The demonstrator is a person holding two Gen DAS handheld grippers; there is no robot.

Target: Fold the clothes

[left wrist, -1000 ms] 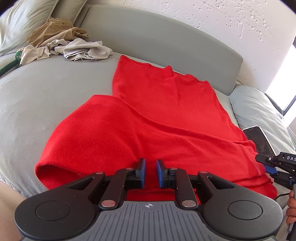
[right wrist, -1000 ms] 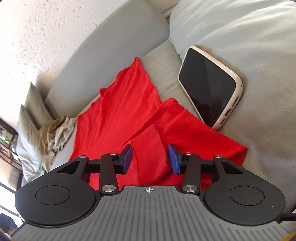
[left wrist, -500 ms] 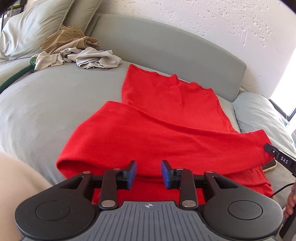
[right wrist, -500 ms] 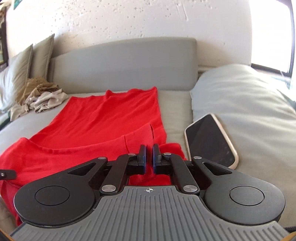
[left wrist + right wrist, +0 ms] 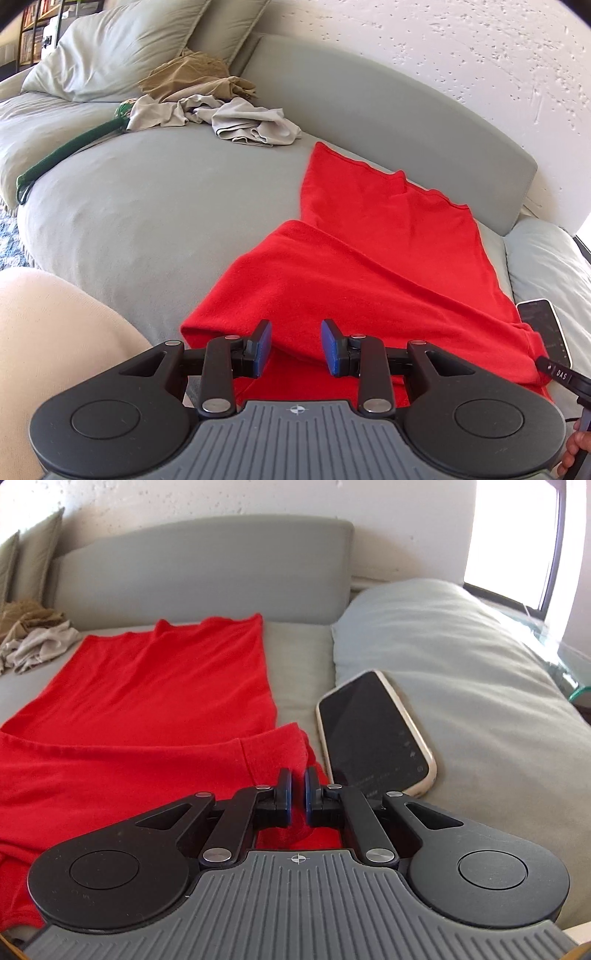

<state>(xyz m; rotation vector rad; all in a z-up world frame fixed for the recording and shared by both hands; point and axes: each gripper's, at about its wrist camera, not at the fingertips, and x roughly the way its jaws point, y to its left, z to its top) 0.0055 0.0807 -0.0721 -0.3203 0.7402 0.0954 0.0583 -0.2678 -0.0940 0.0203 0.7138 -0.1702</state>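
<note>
Right gripper [image 5: 297, 788] clamped shut — red garment [image 5: 147, 716] beneath it.

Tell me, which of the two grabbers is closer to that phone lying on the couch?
The right. The right gripper is just beside the phone, its jaws nearly shut over the red garment. The left gripper is farther along the garment's near edge, the phone off to its side.

1. Your left gripper [image 5: 295, 347] hides the red garment's [image 5: 369, 266] near hem.
2. The phone's [image 5: 373, 731] near end sits behind your right gripper [image 5: 297, 794].
3. The beige clothes pile [image 5: 33, 642] is cut off at the frame's left edge.
</note>
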